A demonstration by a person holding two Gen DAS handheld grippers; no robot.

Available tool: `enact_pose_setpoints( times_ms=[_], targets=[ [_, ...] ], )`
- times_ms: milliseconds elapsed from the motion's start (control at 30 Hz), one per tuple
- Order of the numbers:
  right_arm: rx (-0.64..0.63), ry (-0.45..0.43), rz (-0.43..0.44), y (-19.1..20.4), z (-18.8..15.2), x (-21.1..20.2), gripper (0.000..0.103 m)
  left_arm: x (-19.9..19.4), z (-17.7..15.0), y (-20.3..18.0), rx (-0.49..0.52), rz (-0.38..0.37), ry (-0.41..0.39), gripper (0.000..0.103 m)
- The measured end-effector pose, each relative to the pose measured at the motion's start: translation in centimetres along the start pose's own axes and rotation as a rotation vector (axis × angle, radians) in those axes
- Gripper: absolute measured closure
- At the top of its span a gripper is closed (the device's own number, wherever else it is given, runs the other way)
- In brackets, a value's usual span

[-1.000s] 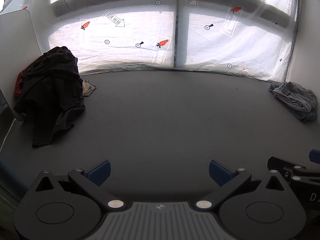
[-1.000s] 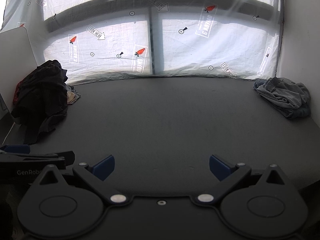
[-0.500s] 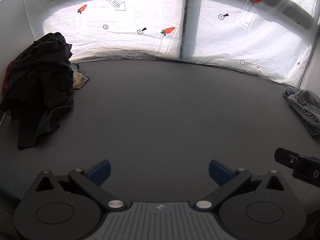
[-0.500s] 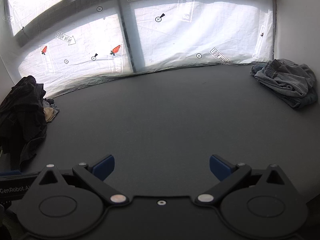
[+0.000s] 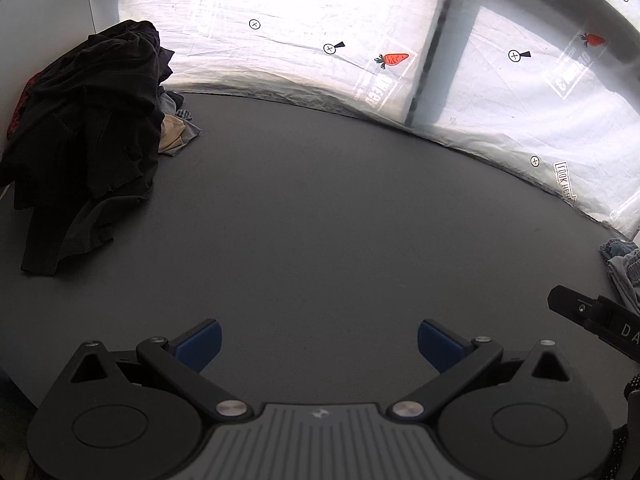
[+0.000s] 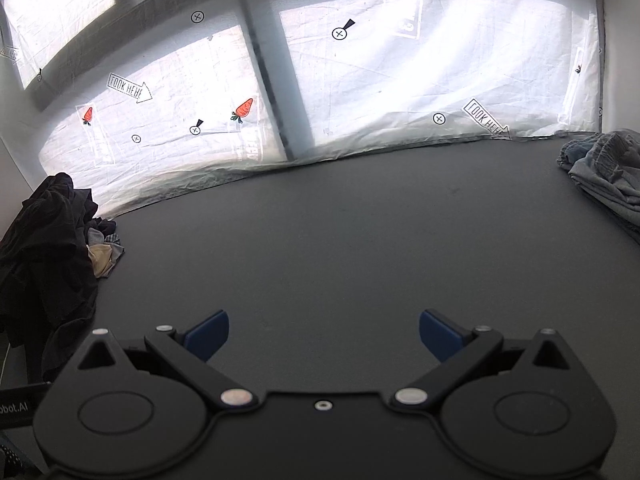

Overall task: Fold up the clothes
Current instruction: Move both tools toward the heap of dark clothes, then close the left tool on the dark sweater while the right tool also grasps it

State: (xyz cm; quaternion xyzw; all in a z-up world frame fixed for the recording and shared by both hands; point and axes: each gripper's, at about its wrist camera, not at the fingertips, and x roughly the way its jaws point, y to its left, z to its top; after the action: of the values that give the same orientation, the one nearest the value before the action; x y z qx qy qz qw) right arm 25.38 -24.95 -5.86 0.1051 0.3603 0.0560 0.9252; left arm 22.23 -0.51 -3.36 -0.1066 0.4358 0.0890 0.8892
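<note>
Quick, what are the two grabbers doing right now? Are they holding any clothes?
Left gripper: open, holding nothing, over the bare dark table.
Right gripper: open, holding nothing.

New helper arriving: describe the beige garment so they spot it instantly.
Start at the dark table, then go to the big black clothes pile at its left edge. The beige garment pokes out at the pile's window-side foot, the only pale tan piece there.

Your left hand-held gripper (image 5: pixel 318 342) is matte black with blue pads (image 5: pixel 200 342) and silver pivot screws, plus a ribbed grey plate at its base — your right hand-held gripper (image 6: pixel 323 332) matches, but its centre is plain black.
</note>
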Motion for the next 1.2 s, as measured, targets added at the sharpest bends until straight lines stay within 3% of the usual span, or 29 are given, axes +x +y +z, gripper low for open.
enact_pose_setpoints(
  times_ms=[200,333,567,733,967,1100,1200],
  targets=[
    [-0.002,0.027,0.046,3.3,2.3,4.3,0.000,2.1,4.7,3.4,-0.009,0.042,-0.054,0.000],
    [-0.063,0.014,0.062,7.2,4.3,7.2,0.000,4.0,8.3,7.2,-0.075,0.055,-0.078,0.000],
    [-0.212,0.010,0.131,16.8,7.7,14.5,0.000,8.1,15.1,14.5,-0.207,0.122,-0.124,0.000],
    [-0.289,0.019,0.211,24.4,9.3,19.9,0.000,10.7,19.5,20.3,-0.241,0.236,-0.157,0.000],
    [-0.444,0.010,0.356,34.9,9.0,26.2,0.000,13.1,24.2,27.7,-0.311,0.332,-0.188,0.001],
    [-0.505,0.017,0.448,40.2,8.0,28.7,0.002,13.5,26.0,31.4,-0.412,0.323,-0.246,0.005],
    [-0.546,0.019,0.496,43.1,7.2,30.1,0.012,13.6,26.8,33.4,-0.467,0.304,-0.286,0.009]
  ],
)
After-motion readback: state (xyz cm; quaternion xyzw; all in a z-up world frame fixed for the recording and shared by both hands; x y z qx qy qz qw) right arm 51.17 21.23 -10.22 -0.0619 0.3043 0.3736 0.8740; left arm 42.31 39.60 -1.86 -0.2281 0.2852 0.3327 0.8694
